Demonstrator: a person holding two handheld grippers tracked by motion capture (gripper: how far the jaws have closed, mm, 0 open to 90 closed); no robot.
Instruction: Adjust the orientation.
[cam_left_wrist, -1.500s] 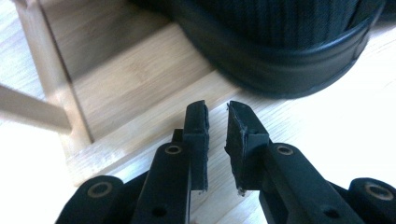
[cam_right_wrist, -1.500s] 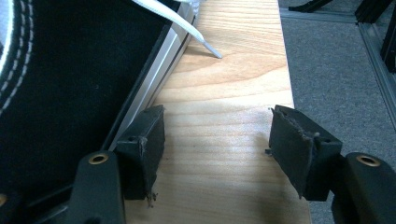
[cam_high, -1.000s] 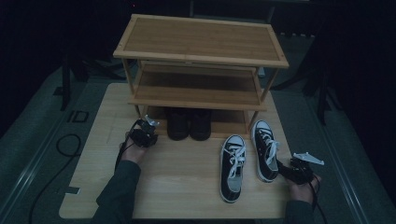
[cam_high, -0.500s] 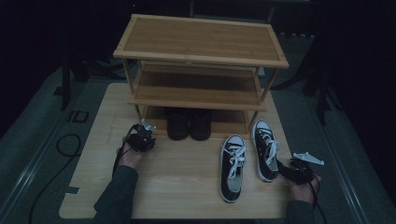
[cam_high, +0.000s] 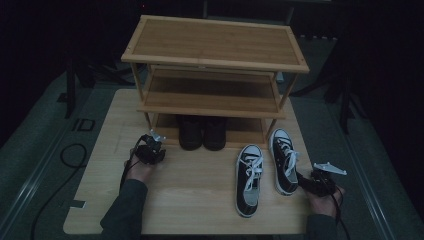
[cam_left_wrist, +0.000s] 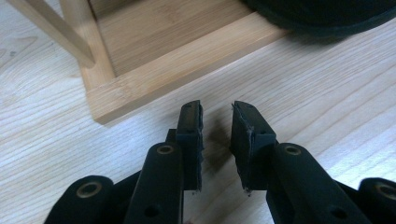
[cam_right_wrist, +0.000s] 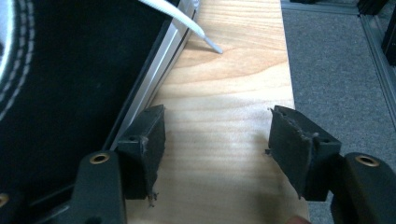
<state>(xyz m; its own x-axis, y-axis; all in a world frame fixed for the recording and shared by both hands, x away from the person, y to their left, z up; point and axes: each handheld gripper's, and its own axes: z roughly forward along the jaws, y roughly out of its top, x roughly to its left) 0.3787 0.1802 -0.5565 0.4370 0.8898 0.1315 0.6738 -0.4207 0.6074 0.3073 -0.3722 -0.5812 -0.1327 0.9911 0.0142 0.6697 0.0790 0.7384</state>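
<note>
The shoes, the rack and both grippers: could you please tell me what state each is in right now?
Left gripper: open a little, empty, over the table.
Right gripper: open wide, empty, beside the right sneaker.
Left sneaker: upright on the table, laces loose.
Right sneaker: upright on the table.
Black shoes: on the rack's bottom shelf.
Rack: upper shelves bare.

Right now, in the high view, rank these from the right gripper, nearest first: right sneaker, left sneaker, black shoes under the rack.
1. Right sneaker, just left of the right gripper.
2. Left sneaker, one further left.
3. Black shoes, back on the rack's bottom shelf.
</note>
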